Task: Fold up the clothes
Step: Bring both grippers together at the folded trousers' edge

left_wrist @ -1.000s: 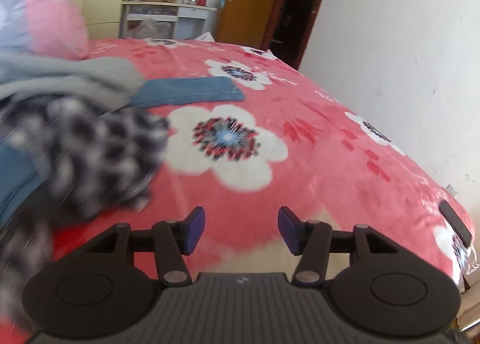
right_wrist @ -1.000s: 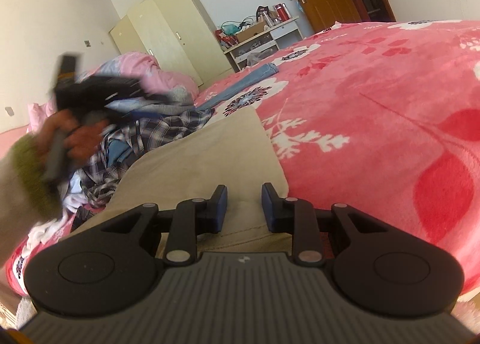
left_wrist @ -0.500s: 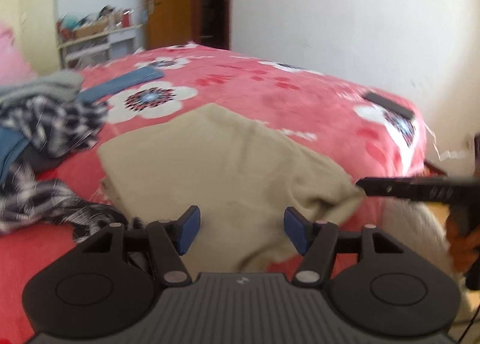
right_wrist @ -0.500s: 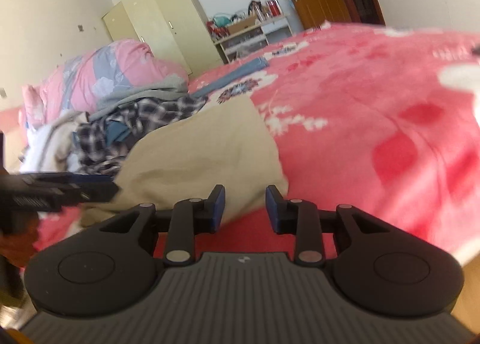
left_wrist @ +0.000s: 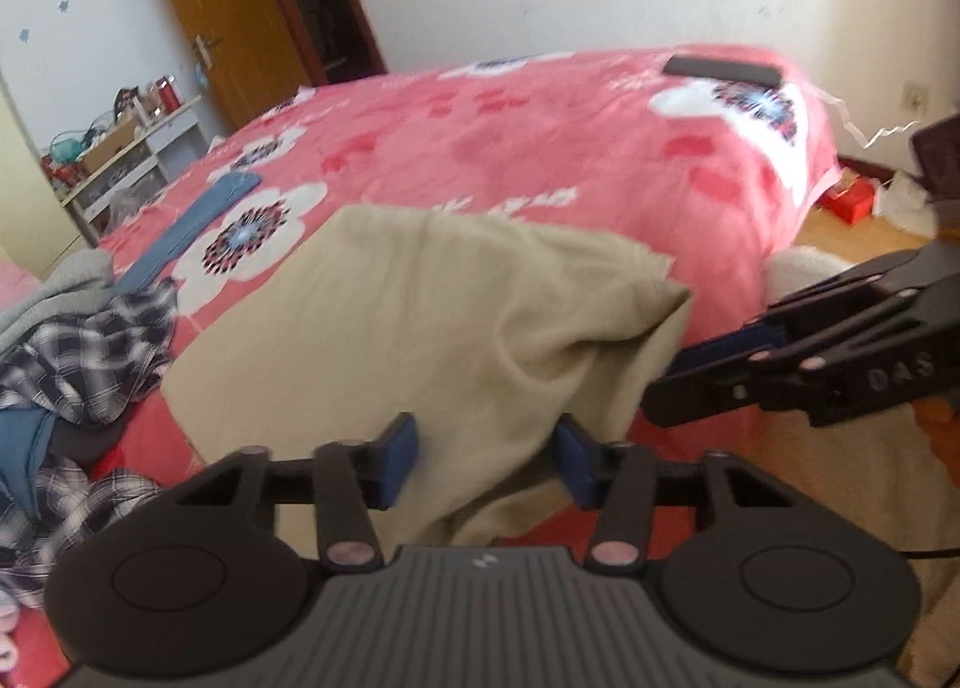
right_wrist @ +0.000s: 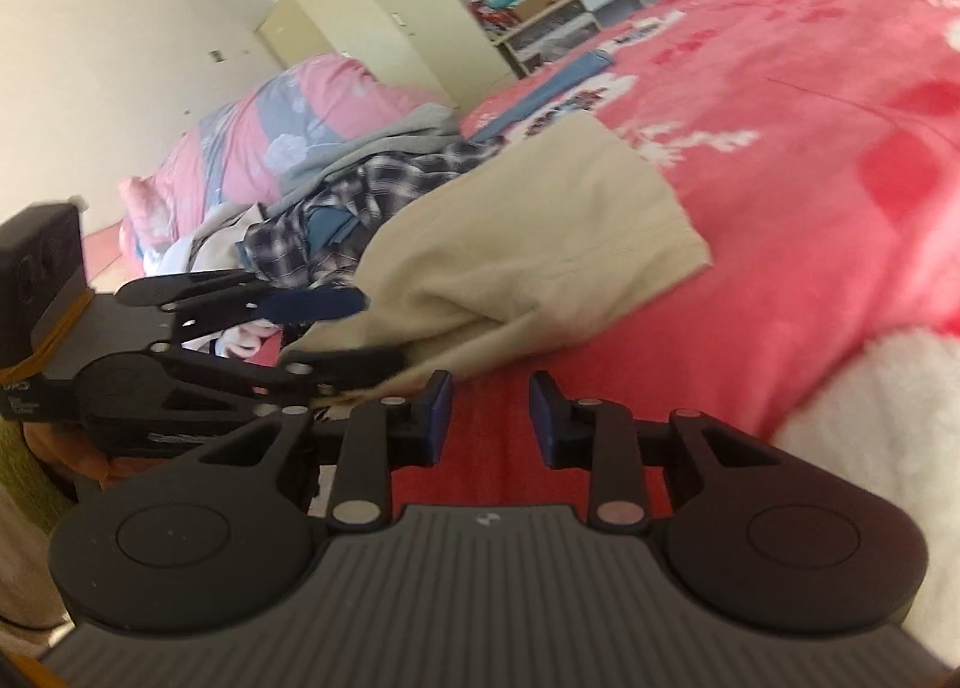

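Compared with half a second ago, the beige garment [left_wrist: 456,322] is seen closer and larger from the left wrist, and the left gripper [left_wrist: 486,463] is now brought down over the garment's near edge, where before the cloth lay further ahead of the blue pads. The left jaws are closing, with a bunched fold of the beige cloth between them; the pads are not yet seen pressing on it. A second ago this view was filled by the plaid clothes [left_wrist: 90,352] and the bedspread alone.

From the right wrist, the left gripper is now found much nearer, at the garment's lower left corner. The right gripper [right_wrist: 489,427] is held with its jaws a small way apart and nothing between them, only the red bedspread [right_wrist: 810,159] behind; its jaws are narrowing slightly.

The garment is spread on the flowered bedspread near the bed's foot edge, beside the heap of plaid and grey clothes.

The letters "DAS" [left_wrist: 900,373] can be read on the right gripper's side. Smaller print on the left gripper is too blurred to read.
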The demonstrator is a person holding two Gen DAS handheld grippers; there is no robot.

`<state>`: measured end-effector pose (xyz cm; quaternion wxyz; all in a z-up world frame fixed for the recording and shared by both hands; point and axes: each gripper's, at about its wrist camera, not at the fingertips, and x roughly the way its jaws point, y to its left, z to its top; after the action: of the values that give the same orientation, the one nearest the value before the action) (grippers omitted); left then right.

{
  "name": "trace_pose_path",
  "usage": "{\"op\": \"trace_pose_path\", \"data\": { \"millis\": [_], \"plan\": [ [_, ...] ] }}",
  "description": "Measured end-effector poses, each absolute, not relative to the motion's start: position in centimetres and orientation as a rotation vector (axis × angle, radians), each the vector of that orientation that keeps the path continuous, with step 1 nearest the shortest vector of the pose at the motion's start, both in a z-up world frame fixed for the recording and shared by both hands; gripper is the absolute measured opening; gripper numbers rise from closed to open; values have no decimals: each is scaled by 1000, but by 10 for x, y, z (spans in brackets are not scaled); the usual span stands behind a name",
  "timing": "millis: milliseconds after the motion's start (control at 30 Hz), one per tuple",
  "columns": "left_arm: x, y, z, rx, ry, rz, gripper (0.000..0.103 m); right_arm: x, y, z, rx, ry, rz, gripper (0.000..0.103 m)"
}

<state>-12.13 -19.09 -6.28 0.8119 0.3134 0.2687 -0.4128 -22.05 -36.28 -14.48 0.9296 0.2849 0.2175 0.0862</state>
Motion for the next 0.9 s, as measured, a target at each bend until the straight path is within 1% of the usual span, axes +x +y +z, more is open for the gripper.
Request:
{"op": "trace_pose_path", "data": {
  "millis": [33, 67, 100, 233, 333, 533, 700, 800, 867, 900],
  "plan": [
    [-118, -191, -60, 653, 583, -882, 24, -219, -361, -144, 566, 435, 182, 25],
    [-113, -189, -56, 618, 596, -888, 17, -218, -359, -142, 549, 425, 187, 25],
    [-108, -187, -50, 571, 613, -897, 14, -219, -358, -140, 535, 407, 196, 25],
    [-88, -177, -36, 398, 677, -910, 11, -223, -355, -134, 486, 321, 234, 24],
    [-81, -174, -33, 325, 693, -916, 10, -219, -354, -130, 451, 280, 245, 24],
    [-83, -173, -27, 285, 642, -930, 9, -197, -352, -126, 417, 248, 266, 24],
    [-87, -170, -29, 276, 624, -961, 9, -173, -343, -127, 387, 280, 243, 22],
    [-89, -167, -35, 276, 631, -974, 9, -161, -333, -130, 348, 301, 175, 19],
    [-90, -164, -39, 295, 629, -968, 11, -159, -323, -131, 286, 307, 136, 19],
    [-92, -162, -41, 313, 622, -952, 20, -160, -319, -131, 254, 307, 125, 19]
  ]
}}
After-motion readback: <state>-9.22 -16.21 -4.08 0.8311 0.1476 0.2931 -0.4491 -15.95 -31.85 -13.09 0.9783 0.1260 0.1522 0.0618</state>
